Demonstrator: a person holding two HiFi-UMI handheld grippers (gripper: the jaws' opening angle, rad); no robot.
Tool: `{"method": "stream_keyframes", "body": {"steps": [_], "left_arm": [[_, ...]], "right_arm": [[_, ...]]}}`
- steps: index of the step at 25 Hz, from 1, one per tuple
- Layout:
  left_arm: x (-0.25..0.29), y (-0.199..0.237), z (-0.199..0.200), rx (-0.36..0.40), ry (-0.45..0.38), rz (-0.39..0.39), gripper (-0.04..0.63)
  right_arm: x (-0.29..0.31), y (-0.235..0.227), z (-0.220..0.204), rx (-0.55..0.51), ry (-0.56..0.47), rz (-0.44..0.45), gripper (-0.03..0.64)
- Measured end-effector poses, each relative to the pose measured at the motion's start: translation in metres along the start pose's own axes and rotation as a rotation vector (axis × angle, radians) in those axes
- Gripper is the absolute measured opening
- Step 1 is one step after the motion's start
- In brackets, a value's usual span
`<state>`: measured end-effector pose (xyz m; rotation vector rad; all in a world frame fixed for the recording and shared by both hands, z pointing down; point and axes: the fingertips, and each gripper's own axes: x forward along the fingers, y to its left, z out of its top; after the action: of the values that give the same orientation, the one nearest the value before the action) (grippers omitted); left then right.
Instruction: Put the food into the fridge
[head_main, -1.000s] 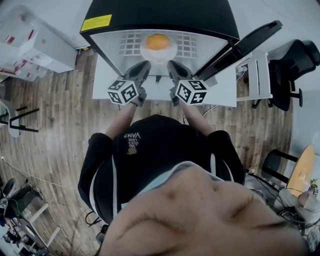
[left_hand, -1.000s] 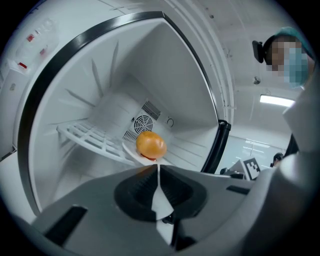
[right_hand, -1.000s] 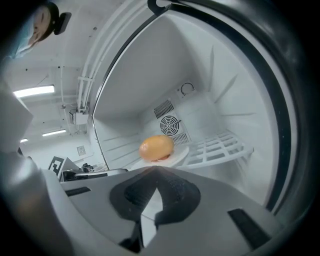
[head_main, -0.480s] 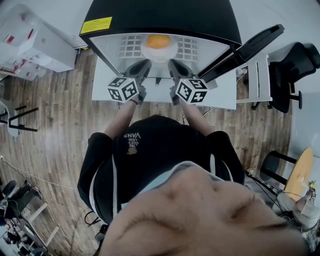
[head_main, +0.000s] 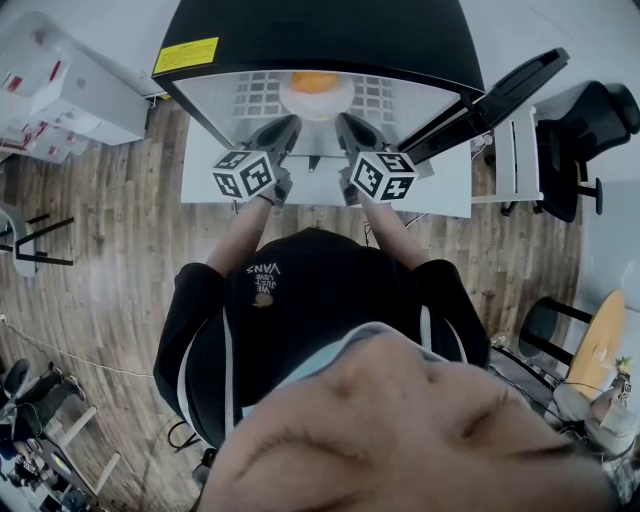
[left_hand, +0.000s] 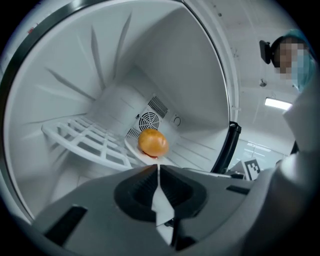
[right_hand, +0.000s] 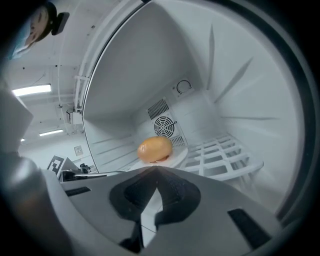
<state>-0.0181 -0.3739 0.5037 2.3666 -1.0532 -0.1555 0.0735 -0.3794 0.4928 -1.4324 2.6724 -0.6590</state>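
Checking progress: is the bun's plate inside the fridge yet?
Inside: the plate with the bun is within the fridge walls, in front of the rear fan.

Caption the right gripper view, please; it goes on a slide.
Right tool clamps the rim of a white plate carrying an orange bun inside the fridge.
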Motion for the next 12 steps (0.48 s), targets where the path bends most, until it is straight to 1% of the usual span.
{"method": "stream_keyframes", "body": {"steps": [12], "left_arm": [[0.0029,0.0028,0.0005,-0.013,0.001,0.007,0.028]], "right_arm": [[0.0038,-0.0023,0.0016,0.007,-0.001,-0.008,0.012]]}}
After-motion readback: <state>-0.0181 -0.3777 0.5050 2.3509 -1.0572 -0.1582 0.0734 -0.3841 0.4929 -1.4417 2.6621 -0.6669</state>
